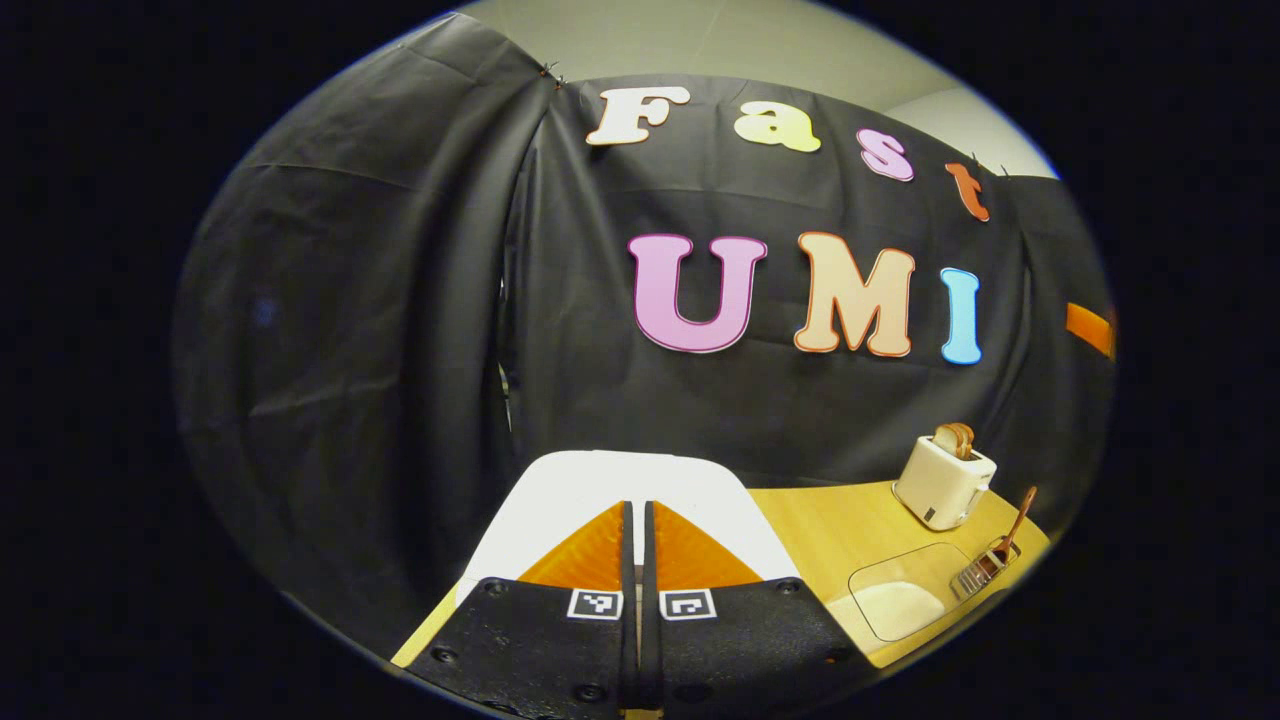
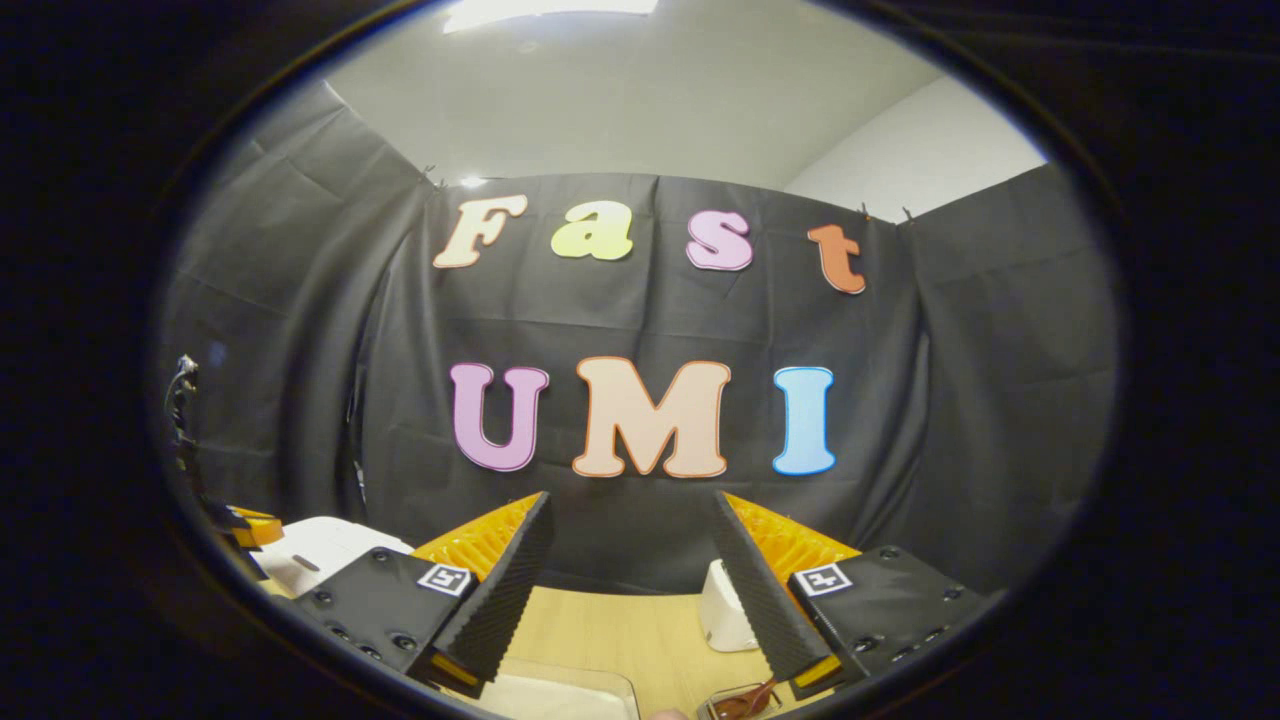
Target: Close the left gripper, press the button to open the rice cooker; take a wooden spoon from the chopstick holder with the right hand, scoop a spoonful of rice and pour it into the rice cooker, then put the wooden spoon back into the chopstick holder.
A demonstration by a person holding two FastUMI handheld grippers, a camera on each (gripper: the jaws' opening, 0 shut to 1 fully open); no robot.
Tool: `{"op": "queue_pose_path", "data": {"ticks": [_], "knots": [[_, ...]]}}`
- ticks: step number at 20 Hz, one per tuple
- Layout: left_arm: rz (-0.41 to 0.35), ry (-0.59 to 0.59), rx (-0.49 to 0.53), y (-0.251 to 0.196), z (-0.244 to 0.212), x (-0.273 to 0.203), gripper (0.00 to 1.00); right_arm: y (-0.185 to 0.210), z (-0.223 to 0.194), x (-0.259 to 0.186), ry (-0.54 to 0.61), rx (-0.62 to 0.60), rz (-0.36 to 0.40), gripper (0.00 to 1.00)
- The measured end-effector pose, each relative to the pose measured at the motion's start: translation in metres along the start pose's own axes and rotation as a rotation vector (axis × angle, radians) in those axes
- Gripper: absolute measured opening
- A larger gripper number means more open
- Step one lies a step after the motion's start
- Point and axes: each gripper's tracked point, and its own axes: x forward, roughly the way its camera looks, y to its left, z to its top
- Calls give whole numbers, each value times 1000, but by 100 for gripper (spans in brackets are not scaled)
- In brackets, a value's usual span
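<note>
Here I am holding my left gripper [image 1: 640, 530] with fingers pressed together over the white rice cooker [image 1: 610, 480], lid lying shut. My right gripper [image 2: 632, 560] is gaping wide, empty. The wooden spoon [image 1: 1020, 520] is standing in the chopstick holder [image 1: 985, 570], beside the rice tray [image 1: 900, 600] on the tabletop [image 1: 830, 530]. That fits either end of the job.
</note>
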Motion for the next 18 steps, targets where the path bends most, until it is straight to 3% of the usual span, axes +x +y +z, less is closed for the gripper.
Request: {"op": "queue_pose_path", "data": {"ticks": [13, 18], "knots": [[-28, 139, 48, -2, -46, 17, 0, -6, 1, 0, -3, -21, -21, 96], [-22, 98, 57, -3, -44, 20, 0, -10, -1, -1, 1, -20, -33, 96]]}}
